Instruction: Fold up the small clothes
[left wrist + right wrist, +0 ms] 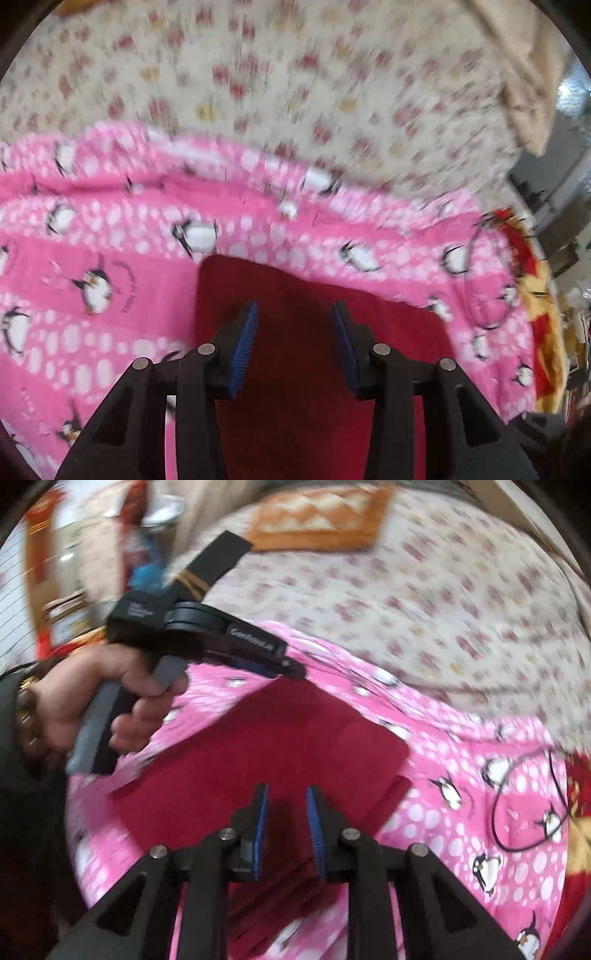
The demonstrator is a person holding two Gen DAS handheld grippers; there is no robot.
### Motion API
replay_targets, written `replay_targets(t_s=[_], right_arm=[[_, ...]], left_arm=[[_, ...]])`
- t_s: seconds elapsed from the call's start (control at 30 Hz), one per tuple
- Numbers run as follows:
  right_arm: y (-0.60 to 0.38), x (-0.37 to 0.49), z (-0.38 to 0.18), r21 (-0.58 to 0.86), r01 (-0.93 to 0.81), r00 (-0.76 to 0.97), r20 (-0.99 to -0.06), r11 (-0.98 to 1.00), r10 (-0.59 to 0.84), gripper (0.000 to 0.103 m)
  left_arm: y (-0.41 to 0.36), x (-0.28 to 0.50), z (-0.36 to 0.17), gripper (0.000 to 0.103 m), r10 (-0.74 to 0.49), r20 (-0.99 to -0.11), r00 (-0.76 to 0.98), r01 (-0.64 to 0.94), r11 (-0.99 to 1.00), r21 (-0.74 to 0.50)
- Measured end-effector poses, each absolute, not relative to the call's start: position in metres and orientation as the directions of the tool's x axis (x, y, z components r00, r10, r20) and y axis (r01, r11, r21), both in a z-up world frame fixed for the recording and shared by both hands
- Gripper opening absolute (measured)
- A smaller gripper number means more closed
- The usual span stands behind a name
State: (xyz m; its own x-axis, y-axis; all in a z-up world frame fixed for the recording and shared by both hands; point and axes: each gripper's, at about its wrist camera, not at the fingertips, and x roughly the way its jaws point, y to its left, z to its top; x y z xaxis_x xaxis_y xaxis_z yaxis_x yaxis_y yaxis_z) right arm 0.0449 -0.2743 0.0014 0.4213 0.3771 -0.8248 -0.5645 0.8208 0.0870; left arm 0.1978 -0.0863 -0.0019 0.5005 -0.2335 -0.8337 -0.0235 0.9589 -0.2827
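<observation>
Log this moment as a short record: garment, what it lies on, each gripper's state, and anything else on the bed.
garment: dark red cloth, lying flat, folded shape
surface: pink penguin blanket over a floral bedsheet
left gripper: open, empty, above the red cloth
right gripper: open, empty, above the red cloth
other: orange patterned cushion; black cable loop on blanket

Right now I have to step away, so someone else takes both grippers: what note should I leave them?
Left gripper: open, holding nothing, above the red cloth.
Right gripper: open, holding nothing, over the same cloth's near part.
The red cloth lies flat as a neat rectangle on the pink penguin blanket; it looks already folded, though how many folds cannot be told.
Left: perhaps another fold. A thin black cable loops on the blanket; keep off it.
</observation>
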Motion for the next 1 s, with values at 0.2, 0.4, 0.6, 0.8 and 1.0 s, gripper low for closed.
replay_targets(t_s=[0.2,0.4,0.6,0.8,1.0], right_arm=[[-0.282,0.054,-0.015,0.124,-0.523,0.354,-0.869,0.844,0.347,0.023],[-0.277,0.052,-0.017,0.119,-0.518,0.361,-0.867,0.847,0.343,0.025],[-0.309,0.057,0.003,0.227,-0.411,0.449,-0.792,0.883,0.413,0.054],[-0.370,0.067,-0.001,0.486,-0.147,0.529,-0.697,0.861,0.484,0.086],[-0.366,0.077,-0.048,0.709,-0.041,0.390,-0.638,0.704,0.664,0.086]], left_arm=[[-0.106,0.212,-0.034,0.019,-0.166,-0.901,0.401,0.002,0.984,-0.181],[-0.104,0.205,-0.023,0.020,-0.170,-0.887,0.429,0.008,0.983,-0.184],[-0.062,0.157,0.026,0.041,-0.337,-0.778,0.530,0.060,0.930,-0.362],[-0.038,0.108,0.005,0.057,-0.437,-0.739,0.512,0.128,0.890,-0.437],[-0.029,0.091,-0.025,0.058,-0.519,-0.656,0.548,0.152,0.833,-0.532]])
